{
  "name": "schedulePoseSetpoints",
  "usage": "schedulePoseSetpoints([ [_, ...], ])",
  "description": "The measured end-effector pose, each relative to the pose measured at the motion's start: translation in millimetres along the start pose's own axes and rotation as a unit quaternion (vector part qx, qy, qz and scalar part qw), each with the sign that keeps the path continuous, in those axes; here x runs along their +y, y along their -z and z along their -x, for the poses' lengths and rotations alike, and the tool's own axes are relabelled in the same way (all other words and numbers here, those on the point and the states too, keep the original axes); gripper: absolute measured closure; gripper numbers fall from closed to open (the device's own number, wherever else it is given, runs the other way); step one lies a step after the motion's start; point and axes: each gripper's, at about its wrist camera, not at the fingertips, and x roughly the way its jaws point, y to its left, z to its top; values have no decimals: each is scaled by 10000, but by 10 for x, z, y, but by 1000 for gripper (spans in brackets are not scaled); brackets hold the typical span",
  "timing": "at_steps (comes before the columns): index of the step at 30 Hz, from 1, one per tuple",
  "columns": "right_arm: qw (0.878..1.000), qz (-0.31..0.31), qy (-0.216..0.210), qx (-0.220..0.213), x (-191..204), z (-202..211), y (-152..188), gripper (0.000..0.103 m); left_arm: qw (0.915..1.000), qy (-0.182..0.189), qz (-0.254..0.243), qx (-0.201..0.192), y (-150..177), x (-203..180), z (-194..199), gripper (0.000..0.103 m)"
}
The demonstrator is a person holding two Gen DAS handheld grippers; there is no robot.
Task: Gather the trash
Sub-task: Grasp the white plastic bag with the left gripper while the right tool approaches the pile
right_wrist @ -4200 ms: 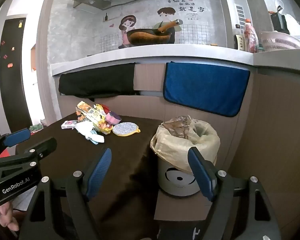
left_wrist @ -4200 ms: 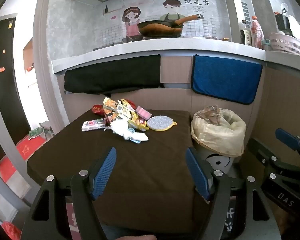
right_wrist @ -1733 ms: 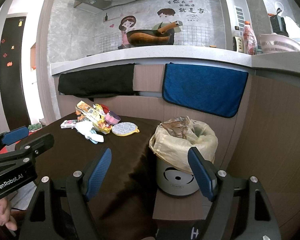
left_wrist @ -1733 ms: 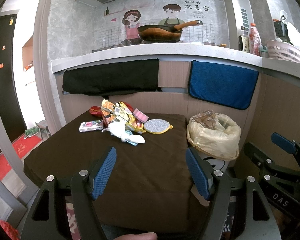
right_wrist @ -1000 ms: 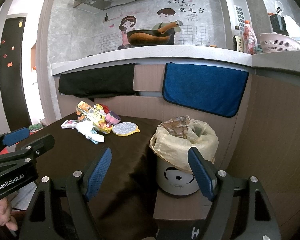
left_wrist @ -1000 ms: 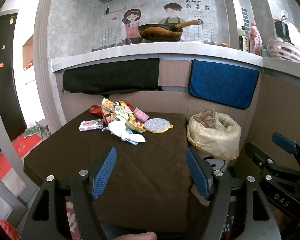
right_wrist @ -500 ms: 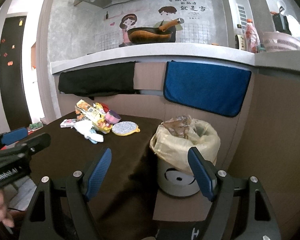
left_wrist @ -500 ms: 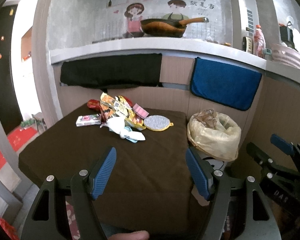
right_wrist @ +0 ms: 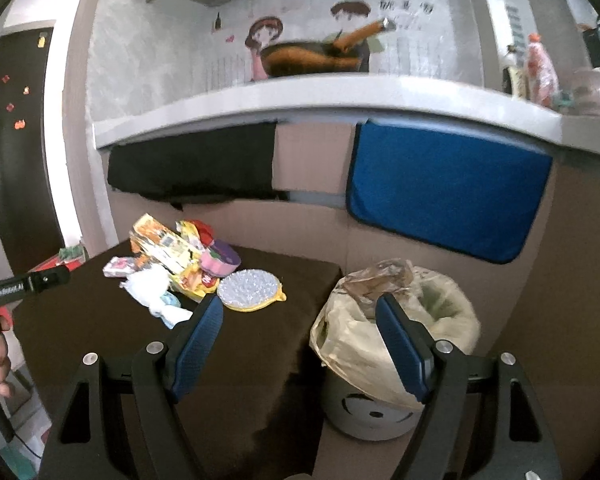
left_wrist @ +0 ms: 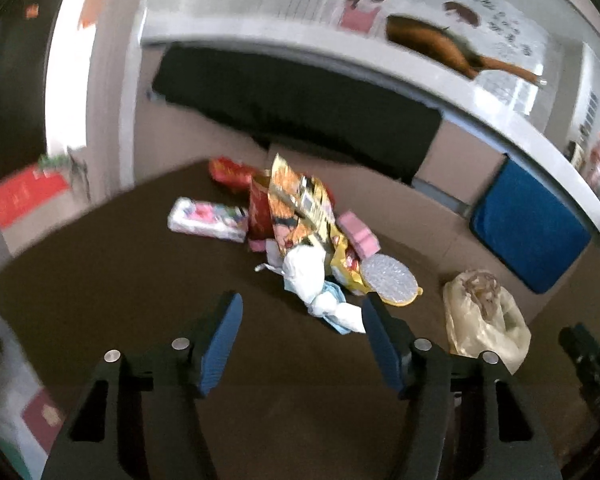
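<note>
Matt cloth under glossy litter

The surface (left_wrist: 112, 280) wears dark matt cloth – the wrappers (left_wrist: 300, 208) shine like foil, the tissue (left_wrist: 306, 272) looks soft paper, the bin liner (right_wrist: 396, 320) thin crinkled plastic.

Daylight is brightening both fisheye views; motion blur is smearing the left view heavily, the right lightly; edges are curving and vignetting.

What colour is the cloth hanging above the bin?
Blue cloth; clearest in the right wrist view, above the bin.

Left tongs (left_wrist: 300, 336) closing, empty, near trash pile (left_wrist: 300, 236).
</note>
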Motion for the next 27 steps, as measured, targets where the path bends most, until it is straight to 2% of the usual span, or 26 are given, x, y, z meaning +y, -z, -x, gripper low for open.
schedulePoseSetpoints([
  [3, 9997, 13, -6, 253, -18, -356, -2, 27, 9986, 191, 243, 439, -39, 48, -457, 43],
  [6, 9989, -21, -6, 458, -36, -655, 27, 27, 9969, 241, 267, 693, -64, -18, -810, 44],
  [14, 9957, 11, -42, 927, -99, -1182, 156, 27, 9931, -73, 229, 1150, -15, -149, -1521, 52],
  [23, 9927, -99, -205, 1183, -156, -1448, 282, 27, 9913, -64, 350, 1270, 67, -99, -1626, 58],
  [27, 9922, -62, -274, 1217, -113, -1508, 277, 27, 9910, 19, 380, 1280, 61, -64, -1560, 67],
])
